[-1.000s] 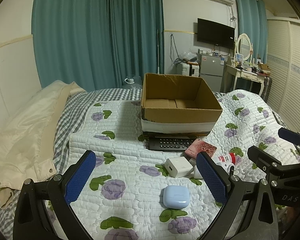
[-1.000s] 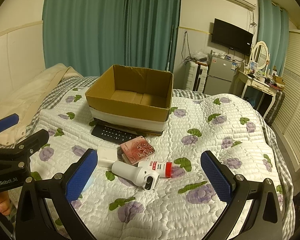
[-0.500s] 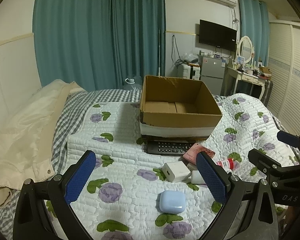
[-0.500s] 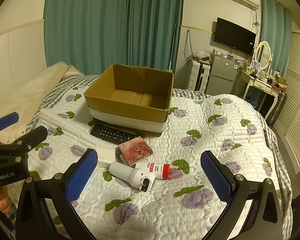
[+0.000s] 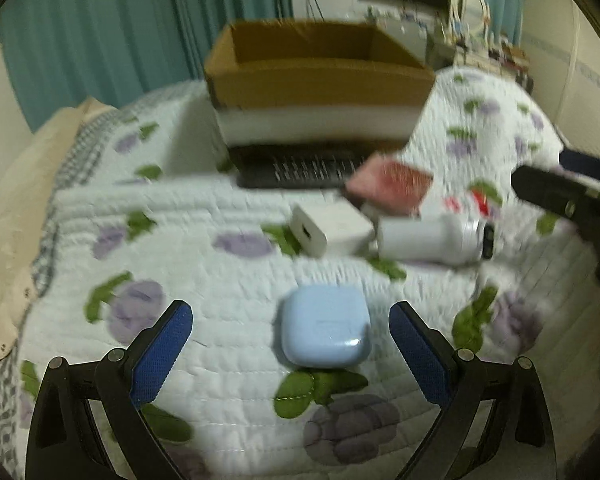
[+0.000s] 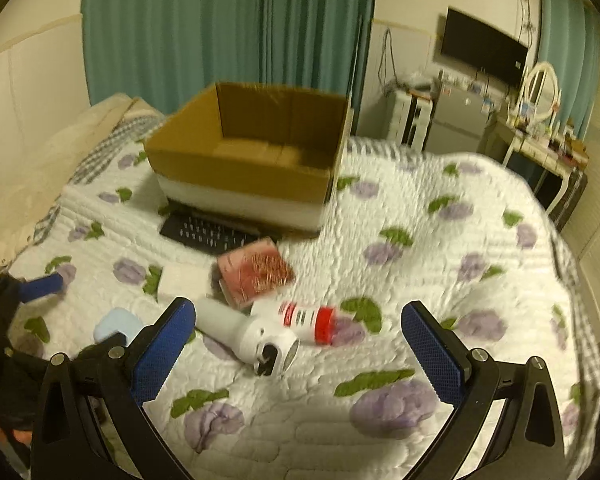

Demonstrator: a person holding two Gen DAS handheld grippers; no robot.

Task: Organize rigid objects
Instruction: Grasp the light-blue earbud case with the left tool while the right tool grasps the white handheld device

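Earbud case (image 5: 325,326), pale blue, lay on the quilt (image 5: 228,272) toward the bed's near edge, and over the last second we had dropped the left gripper (image 5: 290,344) down and forward so the case now sat between its spread fingers, nothing pinched yet. Left view was blurred, so contact between pads and case we could not tell. Right gripper (image 6: 298,346) had also come lower, fingers wide apart and empty, lined up near the white handheld device (image 6: 246,334) and the red-capped bottle (image 6: 306,320). White charger (image 5: 332,230), red card box (image 6: 256,270) and remote (image 6: 208,234) lay mid-bed in front of the cardboard box (image 6: 236,176), which sat further back and looked empty. We judged the first pickup was imminent; nothing was sorted so far
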